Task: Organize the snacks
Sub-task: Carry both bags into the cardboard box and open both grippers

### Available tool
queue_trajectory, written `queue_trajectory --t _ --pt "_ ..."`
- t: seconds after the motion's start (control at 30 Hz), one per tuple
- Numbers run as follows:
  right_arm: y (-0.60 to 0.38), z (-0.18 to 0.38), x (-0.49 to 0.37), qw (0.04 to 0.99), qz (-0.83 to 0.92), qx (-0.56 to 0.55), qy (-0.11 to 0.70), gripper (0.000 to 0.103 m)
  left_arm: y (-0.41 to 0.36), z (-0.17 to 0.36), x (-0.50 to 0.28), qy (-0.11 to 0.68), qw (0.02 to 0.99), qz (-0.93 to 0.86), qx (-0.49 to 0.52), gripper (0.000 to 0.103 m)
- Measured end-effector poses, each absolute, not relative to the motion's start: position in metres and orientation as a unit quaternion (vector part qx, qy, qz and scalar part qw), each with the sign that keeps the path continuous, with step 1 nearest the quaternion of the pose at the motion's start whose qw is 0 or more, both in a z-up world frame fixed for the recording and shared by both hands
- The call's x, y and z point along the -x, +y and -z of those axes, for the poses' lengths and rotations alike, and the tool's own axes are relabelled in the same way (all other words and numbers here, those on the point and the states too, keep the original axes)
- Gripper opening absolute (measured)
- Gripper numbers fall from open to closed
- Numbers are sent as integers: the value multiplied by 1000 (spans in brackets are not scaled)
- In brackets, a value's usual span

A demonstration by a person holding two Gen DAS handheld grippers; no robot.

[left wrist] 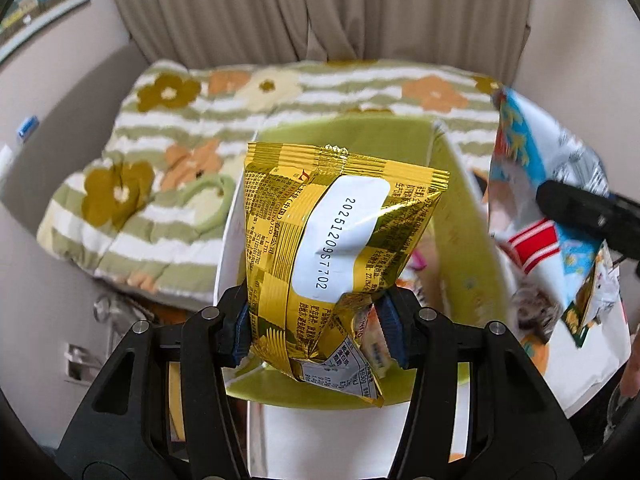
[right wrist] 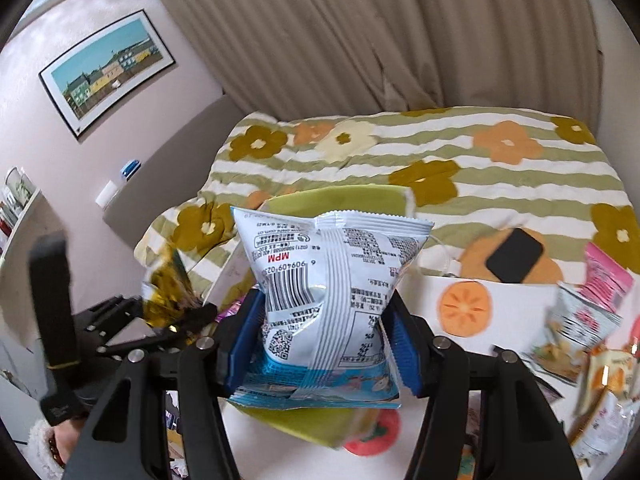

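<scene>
**Two snack bags held up over the green box**

The left gripper is clamped on the lower part of a gold bag; the bag stands upright, long axis up and away from the camera, crimped top seam farthest; its white patch reads "20251209ST702", printed lengthwise; it hangs above the green box. The right gripper pinches a white bag, also upright, blue band at the bottom; its back faces the camera with a barcode, a QR code and red "MPM" upside down; loose snacks lie to the right.
</scene>
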State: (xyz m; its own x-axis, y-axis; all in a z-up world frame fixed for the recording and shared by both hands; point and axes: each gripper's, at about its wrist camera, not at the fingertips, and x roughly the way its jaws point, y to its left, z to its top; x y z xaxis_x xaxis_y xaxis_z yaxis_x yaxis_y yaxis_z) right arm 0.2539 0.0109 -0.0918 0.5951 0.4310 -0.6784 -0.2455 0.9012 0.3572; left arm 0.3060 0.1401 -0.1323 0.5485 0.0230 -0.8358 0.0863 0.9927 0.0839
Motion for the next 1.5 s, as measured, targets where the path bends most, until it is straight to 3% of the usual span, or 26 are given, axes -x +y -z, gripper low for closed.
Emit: queue_trajectory --t 0.07,0.13,0.17,0.8,0.83,0.9,0.93,0.97,1.5 --pt "24 97 -260 885 -190 -107 412 55 147 144 -310 486 872 27 -58 56" --pt "31 100 -261 885 -186 -101 415 55 152 153 -312 490 869 18 -70 97" --pt "36 104 -263 884 -184 -96 419 55 155 154 -311 486 871 23 -66 102" --pt "76 145 -287 873 -149 -54 462 56 211 166 -290 480 877 19 -20 103" --pt "77 146 -289 873 -148 -53 462 58 213 166 -290 479 877 20 -21 103" --pt "78 147 -289 874 -145 -50 460 74 214 164 -289 476 879 24 -19 103" --pt "79 147 -289 876 -143 -47 459 95 214 164 -288 476 879 27 -17 103" --pt "79 146 -286 879 -139 -43 453 103 214 164 -286 476 879 30 -16 103" --pt "43 117 -217 905 -102 -47 409 103 179 138 -257 442 895 52 -27 103"
